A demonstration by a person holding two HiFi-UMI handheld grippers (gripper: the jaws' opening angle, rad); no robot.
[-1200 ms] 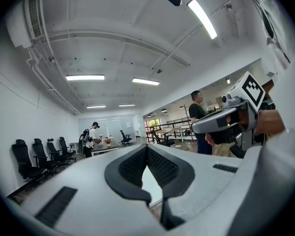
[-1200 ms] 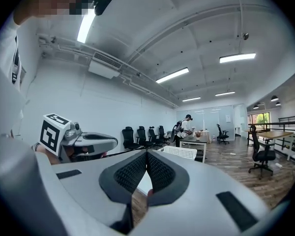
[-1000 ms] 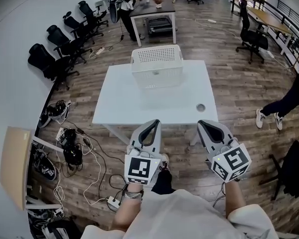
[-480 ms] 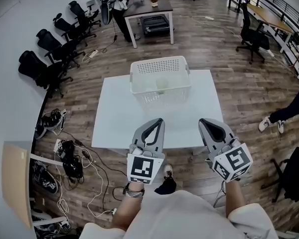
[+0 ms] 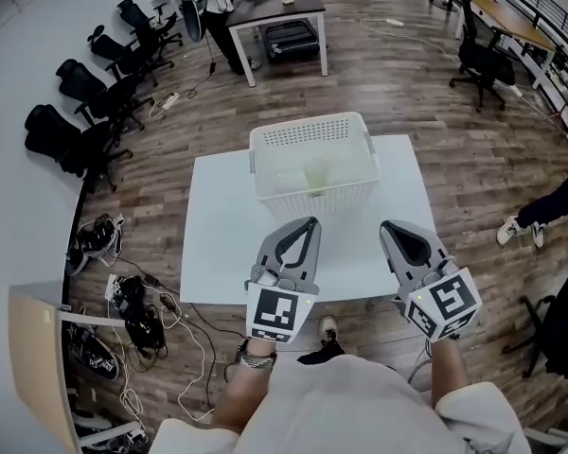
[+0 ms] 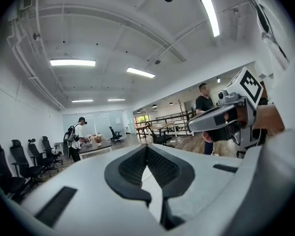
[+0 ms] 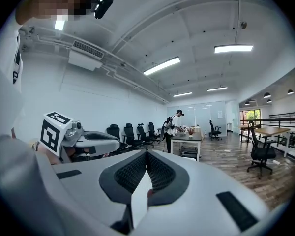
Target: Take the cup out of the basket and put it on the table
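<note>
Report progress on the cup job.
Done: nothing; the cup sits in the basket on the table. In hand: the left hand-held gripper and right hand-held gripper, both shut and empty, hover over the table's near edge, short of the basket. Left: reach in, grip the cup, lift it out, set it on the table.

Grey left tongs [image 5: 309, 223] and right tongs [image 5: 389, 227], black-and-white marker cubes [image 5: 271, 316], white sleeves [image 5: 478, 414]

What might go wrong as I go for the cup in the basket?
Both the left gripper and right gripper are shut; reaching in that way could knock the cup over. The basket has tall walls, so a jaw may catch the rim and drag it across the table.
</note>
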